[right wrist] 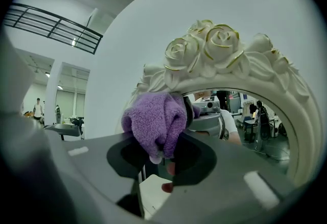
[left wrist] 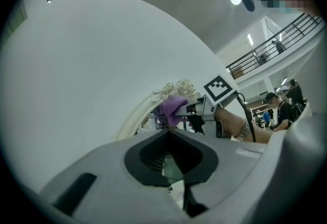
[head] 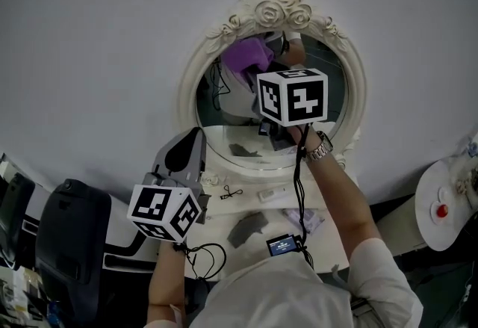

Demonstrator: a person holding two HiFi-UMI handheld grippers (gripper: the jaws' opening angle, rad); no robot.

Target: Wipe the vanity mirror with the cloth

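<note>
One purple cloth (right wrist: 155, 122) clamped in right gripper (right wrist: 162, 142) at one mirror (head: 338, 97) — left gripper (left wrist: 167, 132) closed.

Two grippers, left gripper (left wrist: 171, 160) and right gripper (right wrist: 162, 159), one mirror (head: 334, 98), one purple cloth (right wrist: 153, 122), one wristwatch (head: 321, 149).

Mirror (head: 357, 87) stood on vanity top (head: 254, 203), backed by wall (head: 97, 57). Cloth (right wrist: 153, 123) pinched in right gripper (right wrist: 162, 159), pressed on upper left of glass, under frame's top. Left gripper (head: 193, 141) held before mirror's lower left rim. Chair (head: 71, 244) set left of vanity top, round table (head: 441, 207) right.
</note>
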